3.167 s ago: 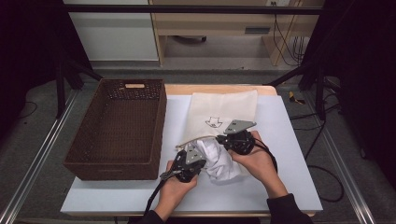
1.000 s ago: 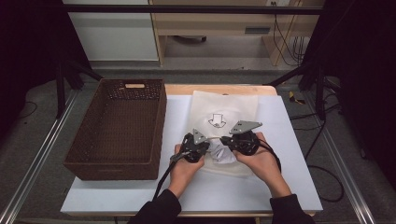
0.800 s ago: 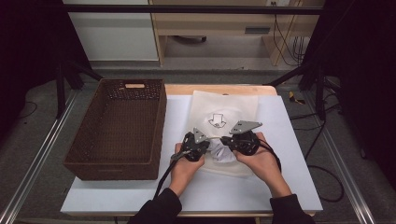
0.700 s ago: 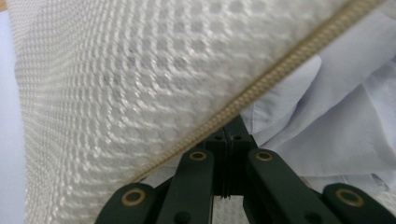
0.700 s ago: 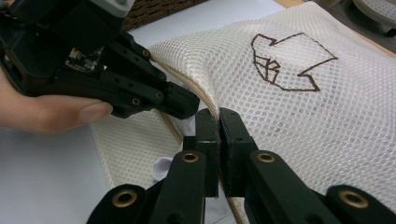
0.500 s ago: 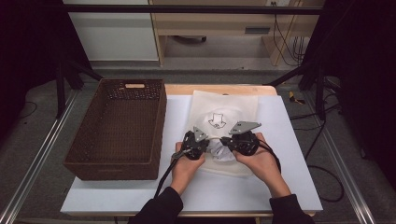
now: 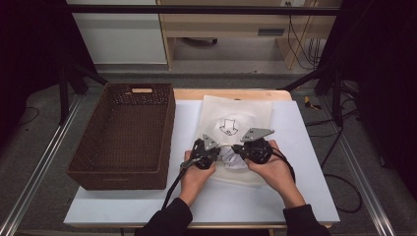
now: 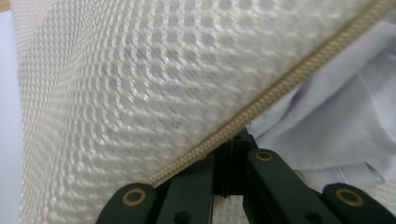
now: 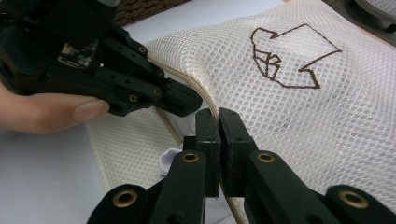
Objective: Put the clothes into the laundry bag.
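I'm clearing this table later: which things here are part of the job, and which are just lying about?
In the job:
mesh bag, its zip edge pinched
white garment inside it
left gripper
right gripper

Lying about:
wicker basket, beside the bag

Your mesh bag [image 7: 236,115] is cream with a brown arrow. Your basket [image 7: 127,132] is dark brown. Your grippers are black.

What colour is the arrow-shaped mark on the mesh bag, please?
Dark brown outline on the cream mesh bag; clearest in the right gripper view.
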### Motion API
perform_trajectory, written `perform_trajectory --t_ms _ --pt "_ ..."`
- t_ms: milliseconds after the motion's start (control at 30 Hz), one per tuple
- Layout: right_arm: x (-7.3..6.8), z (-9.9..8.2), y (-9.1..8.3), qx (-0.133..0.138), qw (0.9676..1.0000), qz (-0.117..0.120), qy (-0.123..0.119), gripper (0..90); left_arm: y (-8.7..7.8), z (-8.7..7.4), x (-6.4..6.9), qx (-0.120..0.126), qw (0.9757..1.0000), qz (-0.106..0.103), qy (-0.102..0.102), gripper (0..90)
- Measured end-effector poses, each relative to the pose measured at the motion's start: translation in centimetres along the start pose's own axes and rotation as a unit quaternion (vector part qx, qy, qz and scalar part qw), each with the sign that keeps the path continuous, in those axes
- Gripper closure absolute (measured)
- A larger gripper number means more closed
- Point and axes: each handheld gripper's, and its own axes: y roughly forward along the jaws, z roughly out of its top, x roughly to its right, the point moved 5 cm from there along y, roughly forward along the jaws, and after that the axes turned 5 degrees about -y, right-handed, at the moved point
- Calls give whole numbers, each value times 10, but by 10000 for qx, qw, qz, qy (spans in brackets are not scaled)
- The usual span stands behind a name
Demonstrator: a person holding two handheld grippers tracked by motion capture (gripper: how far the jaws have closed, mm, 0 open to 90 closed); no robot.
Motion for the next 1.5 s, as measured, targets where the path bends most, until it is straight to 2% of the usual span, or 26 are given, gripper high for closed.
perform_trajectory --t_ms 200,367,700,933,1233,1500 --pt "0 0 0 -6 10000 -7 -10 877 -5 -5 13 56 9998 -189 20 900" --pt "0 0 -1 -4 10000 -6 -2 878 6 -4 19 17 9998 -202 14 900" --pt "0 0 -2 7 10000 -9 -3 878 23 4 15 63 9999 42 -91 900" --pt "0 -1 -3 -7 10000 -5 23 878 30 9 13 47 9999 65 -85 900" --pt "-2 -4 0 -68 10000 -10 30 877 34 12 12 86 9997 97 -194 900" --pt "-4 -6 1 -128 9999 -7 17 878 38 16 12 68 9997 166 -150 900"
